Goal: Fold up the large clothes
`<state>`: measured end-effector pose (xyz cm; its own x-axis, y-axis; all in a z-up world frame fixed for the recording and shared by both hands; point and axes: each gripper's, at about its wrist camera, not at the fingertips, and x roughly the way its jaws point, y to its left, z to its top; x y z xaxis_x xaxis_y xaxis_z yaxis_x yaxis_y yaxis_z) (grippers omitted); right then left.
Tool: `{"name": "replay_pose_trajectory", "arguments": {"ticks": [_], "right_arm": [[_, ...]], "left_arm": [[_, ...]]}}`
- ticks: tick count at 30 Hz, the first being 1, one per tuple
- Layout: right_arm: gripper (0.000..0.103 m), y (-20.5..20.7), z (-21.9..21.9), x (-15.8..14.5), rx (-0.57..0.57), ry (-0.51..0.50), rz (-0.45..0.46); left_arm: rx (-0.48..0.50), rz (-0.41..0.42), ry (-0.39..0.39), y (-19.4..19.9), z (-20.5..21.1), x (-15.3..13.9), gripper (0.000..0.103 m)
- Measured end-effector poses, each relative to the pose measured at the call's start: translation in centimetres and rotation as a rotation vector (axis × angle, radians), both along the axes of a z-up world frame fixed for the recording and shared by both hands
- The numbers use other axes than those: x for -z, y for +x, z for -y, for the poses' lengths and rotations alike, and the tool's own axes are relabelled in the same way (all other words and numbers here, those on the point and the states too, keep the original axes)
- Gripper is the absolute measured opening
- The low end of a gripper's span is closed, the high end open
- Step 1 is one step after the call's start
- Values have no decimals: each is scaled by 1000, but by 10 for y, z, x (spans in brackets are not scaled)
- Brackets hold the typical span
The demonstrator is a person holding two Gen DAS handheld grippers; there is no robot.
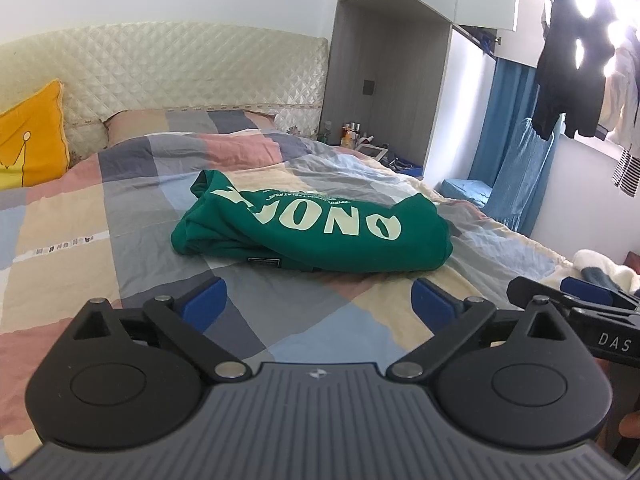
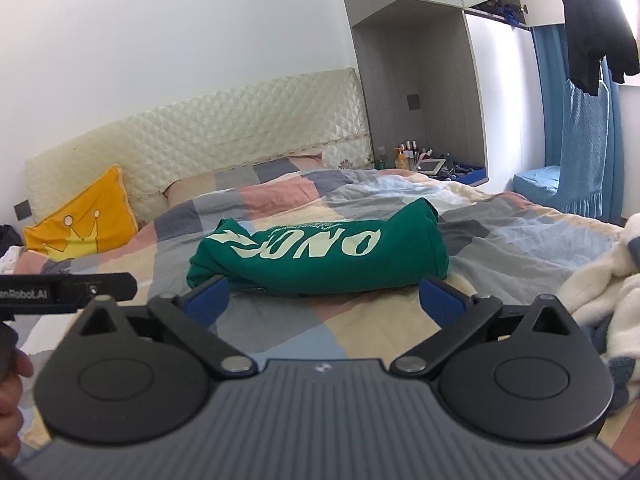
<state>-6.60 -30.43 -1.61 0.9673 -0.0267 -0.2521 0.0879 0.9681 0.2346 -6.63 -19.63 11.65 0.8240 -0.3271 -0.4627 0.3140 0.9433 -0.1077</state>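
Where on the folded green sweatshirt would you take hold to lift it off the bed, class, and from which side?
Grip the green sweatshirt at its near folded edge, one end each for the left hand-held gripper and the right hand-held gripper, coming from the foot side. It lies crosswise as a thick bundle, and that edge faces both open grippers.

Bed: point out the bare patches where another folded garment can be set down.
Free: the checked quilt between the green sweatshirt and the yellow cushion, and the strip between the sweatshirt and the open left gripper. Crowded: the right edge, where white fluffy clothes lie beside the open right gripper.
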Motion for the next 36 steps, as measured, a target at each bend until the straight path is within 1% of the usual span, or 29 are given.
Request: {"name": "replay_pose_trajectory", "arguments": {"ticks": [6,9,28,36], "right_arm": [[103,1,0,0,-1,-2,-5],[103,1,-1,0,1,-7,-4],[103,4,-6,1,0,-24,-18],[103,2,-6,2,5,-17,-17]], "left_arm": [[-26,2,1,1,-2,-1,101],[-41,-2,17,-1,1,-2,101],[-57,-7,19,2,2,0,101],[-58,-5,30,2,3,1,101]]}}
